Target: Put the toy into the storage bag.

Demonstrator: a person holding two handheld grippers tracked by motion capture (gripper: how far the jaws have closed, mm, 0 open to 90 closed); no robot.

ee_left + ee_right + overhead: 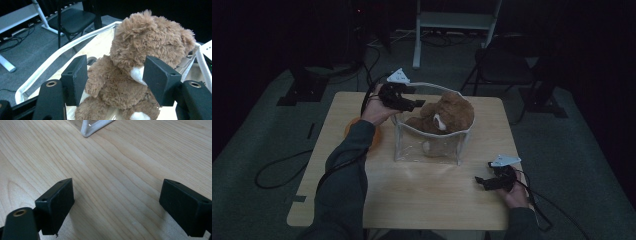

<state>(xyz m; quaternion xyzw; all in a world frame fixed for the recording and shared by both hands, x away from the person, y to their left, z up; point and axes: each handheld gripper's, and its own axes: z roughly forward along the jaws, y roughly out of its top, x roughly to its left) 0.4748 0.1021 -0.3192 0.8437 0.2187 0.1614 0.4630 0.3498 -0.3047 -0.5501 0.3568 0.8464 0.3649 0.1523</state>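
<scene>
Left gripper (113,80), jaws apart, hovering at the teddy bear (140,62) inside the clear bag (432,145): worth closing squarely on the plush body, right gripper (116,207) resting spread wide over the table (112,170).

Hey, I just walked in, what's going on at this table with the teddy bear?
A person is working at a wooden table with a gripper in each hand. A brown teddy bear sits inside a clear bag with white trim. The left gripper is at the bag's open top, its fingers spread wide on either side of the bear and not closed on it. The right gripper is open too, low over bare wood near the table's front right, away from the bag.
</scene>
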